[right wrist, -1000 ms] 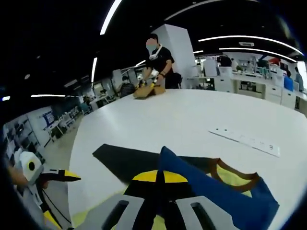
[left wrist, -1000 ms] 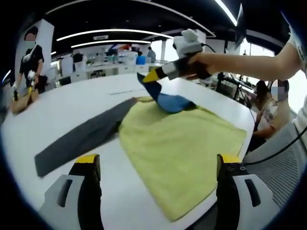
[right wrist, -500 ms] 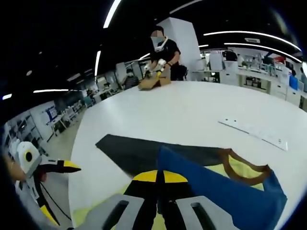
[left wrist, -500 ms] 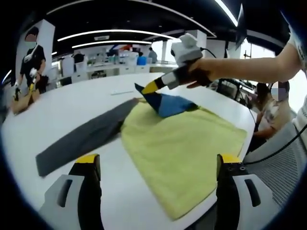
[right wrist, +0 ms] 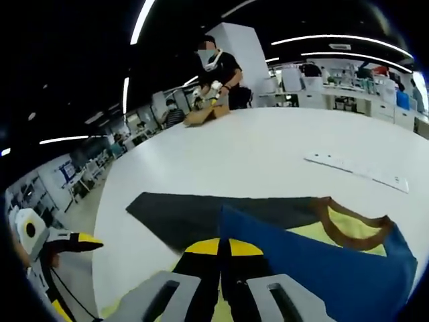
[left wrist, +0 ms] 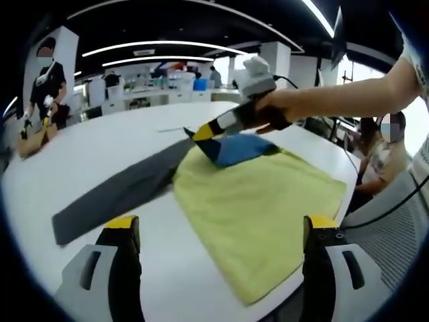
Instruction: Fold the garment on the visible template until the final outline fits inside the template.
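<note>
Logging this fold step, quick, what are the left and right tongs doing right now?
Left tongs: open, holding nothing, above the yellow cloth.
Right tongs: shut on the blue garment.

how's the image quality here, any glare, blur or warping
Left gripper view: fisheye bends the table edge and ceiling lights; the window behind the arm is blown out. Right gripper view: the strip lights curve and glare, and the blue cloth at the claw looks soft.
</note>
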